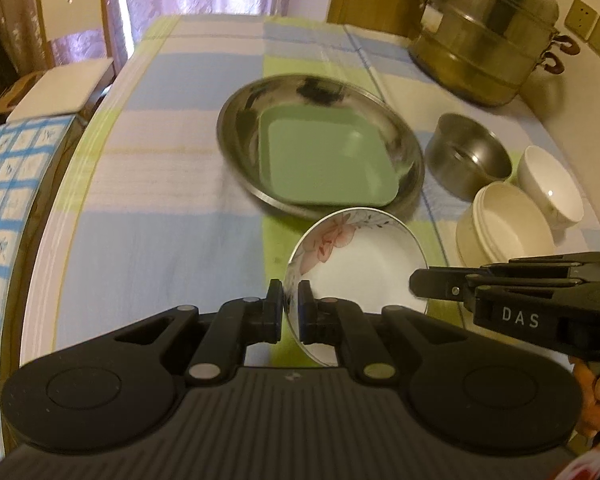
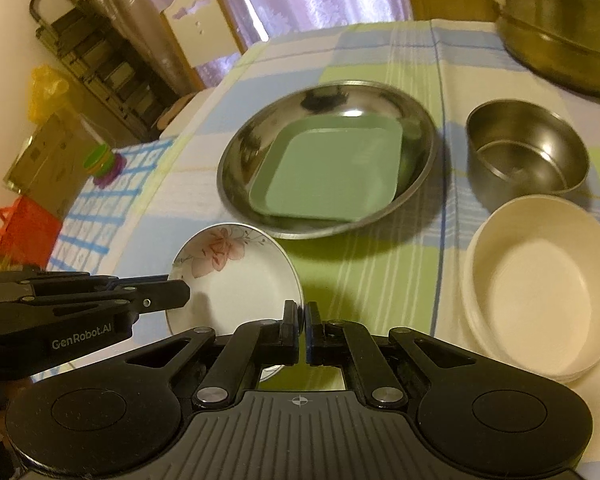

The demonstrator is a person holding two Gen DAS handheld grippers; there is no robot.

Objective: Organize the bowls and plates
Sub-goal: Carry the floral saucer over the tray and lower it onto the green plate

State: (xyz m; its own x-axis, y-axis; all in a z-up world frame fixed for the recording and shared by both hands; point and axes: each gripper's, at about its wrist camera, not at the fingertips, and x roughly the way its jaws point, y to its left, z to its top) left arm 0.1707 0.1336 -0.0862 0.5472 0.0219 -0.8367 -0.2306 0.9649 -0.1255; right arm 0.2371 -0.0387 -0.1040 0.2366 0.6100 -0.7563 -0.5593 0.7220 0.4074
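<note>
A small white plate with a pink flower print [image 1: 360, 268] [image 2: 236, 280] is held between both grippers, tilted, near the table's front. My left gripper [image 1: 290, 306] is shut on its left rim; in the right wrist view it [image 2: 180, 296] reaches in from the left. My right gripper [image 2: 301, 322] is shut on the plate's right rim and shows from the side [image 1: 418, 284]. Behind the plate, a large steel pan [image 1: 236, 120] [image 2: 236, 152] holds a green square plate [image 1: 328, 156] [image 2: 328, 168].
Right of the pan stand a steel bowl [image 1: 468, 156] [image 2: 524, 148], a stack of cream bowls [image 1: 504, 228] [image 2: 540, 292] and a white bowl [image 1: 548, 188]. A big steel steamer pot [image 1: 488, 32] [image 2: 560, 28] sits at the back right. A chair [image 1: 60, 84] is at the table's left.
</note>
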